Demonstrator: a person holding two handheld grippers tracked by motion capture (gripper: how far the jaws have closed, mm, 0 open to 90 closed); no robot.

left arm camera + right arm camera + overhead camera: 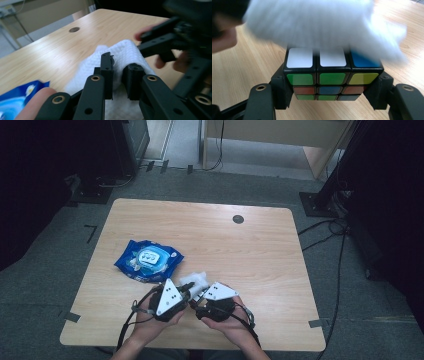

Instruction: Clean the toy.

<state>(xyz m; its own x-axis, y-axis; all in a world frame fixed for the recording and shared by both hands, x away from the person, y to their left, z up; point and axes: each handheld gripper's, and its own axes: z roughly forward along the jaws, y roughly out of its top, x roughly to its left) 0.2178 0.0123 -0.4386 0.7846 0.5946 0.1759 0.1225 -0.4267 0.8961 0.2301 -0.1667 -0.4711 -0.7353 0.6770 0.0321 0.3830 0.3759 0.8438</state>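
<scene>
Near table edge, both hands side by side. Right gripper [333,93] clamped on a puzzle cube [333,75] by its two side faces, cube held just above the wood. Left gripper [121,78] pinching a white wipe [125,53], which is draped over the cube's top (blurred). Beyond, to the left: blue wipes pack [148,260] on the table [260,245].

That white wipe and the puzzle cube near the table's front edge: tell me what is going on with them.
A person works at a light wooden table with a gripper in each hand. The right gripper clamps a multicoloured puzzle cube between its jaws. The left gripper pinches a white textured wipe and holds it draped over the cube's top, apparently wiping it. A blue pack of wet wipes lies flat to the left.
</scene>
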